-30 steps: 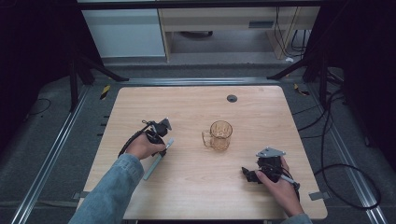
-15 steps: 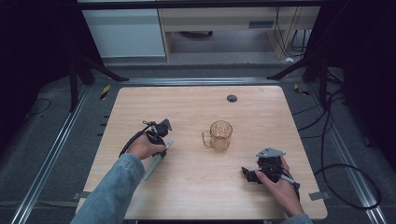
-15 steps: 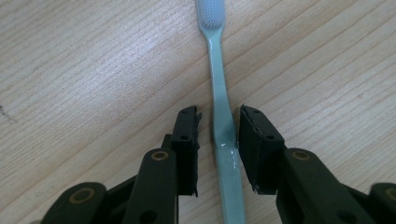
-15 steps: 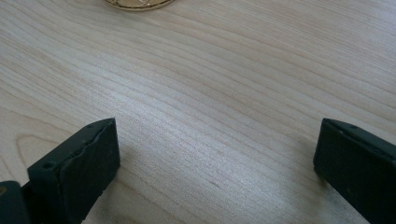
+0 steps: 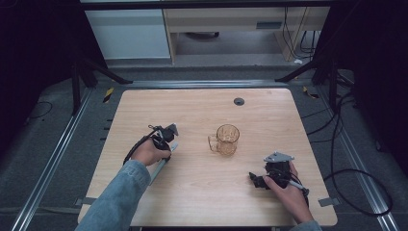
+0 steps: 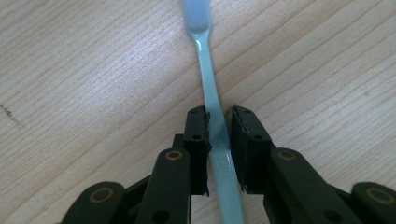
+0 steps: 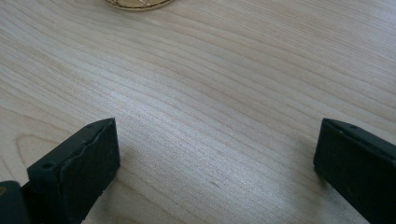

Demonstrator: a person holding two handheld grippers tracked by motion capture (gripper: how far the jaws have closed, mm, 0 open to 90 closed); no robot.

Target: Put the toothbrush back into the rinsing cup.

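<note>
A pale blue-green toothbrush (image 6: 208, 74) lies flat on the wooden table (image 5: 192, 106), left of centre, its bristled head pointing away in the left gripper view. My left gripper (image 6: 219, 112) points down at it, jaws shut on the middle of the handle. In the high view the toothbrush (image 5: 161, 166) runs along the wood beneath my left gripper (image 5: 169, 139). An amber glass mug (image 5: 227, 139) stands upright mid-table, handle to the left. Near the front right, my right gripper (image 5: 255, 180) rests low over bare wood, open wide (image 7: 215, 135), the mug's base (image 7: 137, 3) just ahead.
A dark round grommet (image 5: 239, 101) sits in the tabletop near the far edge. Black cables (image 5: 346, 178) trail over the floor on the right. Metal rails (image 5: 53, 163) run beside the table, and white cabinets (image 5: 130, 33) stand beyond it.
</note>
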